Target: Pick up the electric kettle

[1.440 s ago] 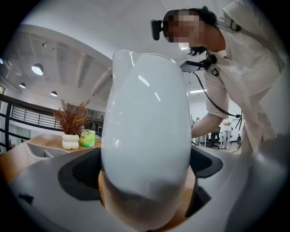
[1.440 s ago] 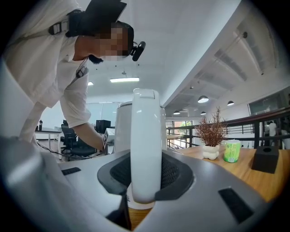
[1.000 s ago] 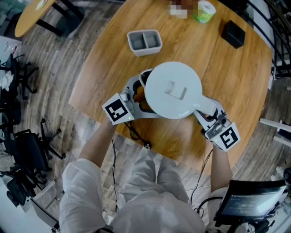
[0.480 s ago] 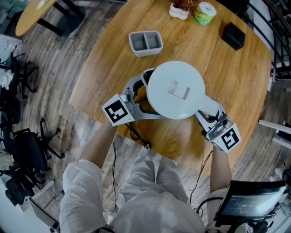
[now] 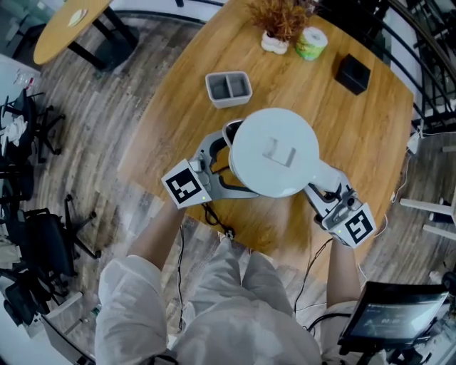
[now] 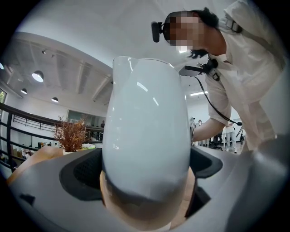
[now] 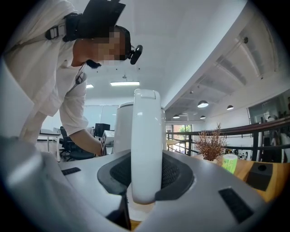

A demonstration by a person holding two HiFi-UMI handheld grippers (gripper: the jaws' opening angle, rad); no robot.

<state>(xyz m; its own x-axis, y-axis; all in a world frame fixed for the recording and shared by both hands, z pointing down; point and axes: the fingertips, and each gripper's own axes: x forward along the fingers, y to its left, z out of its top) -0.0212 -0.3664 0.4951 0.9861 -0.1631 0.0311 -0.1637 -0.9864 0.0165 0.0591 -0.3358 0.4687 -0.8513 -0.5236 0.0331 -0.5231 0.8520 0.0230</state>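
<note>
Jaws: left gripper (image 5: 222, 158) clamps electric kettle (image 5: 274, 153) body, right gripper (image 5: 322, 187) its handle (image 7: 146, 149).

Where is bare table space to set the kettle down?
The table is bare between the electric kettle and the black box, and left of the grey tray. Its far edge with dried plant and green roll is crowded.

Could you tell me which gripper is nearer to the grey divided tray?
Left. The left gripper, clamped on the kettle near its spout, is a short way from the tray; the right gripper grips the handle, farther off.
</note>
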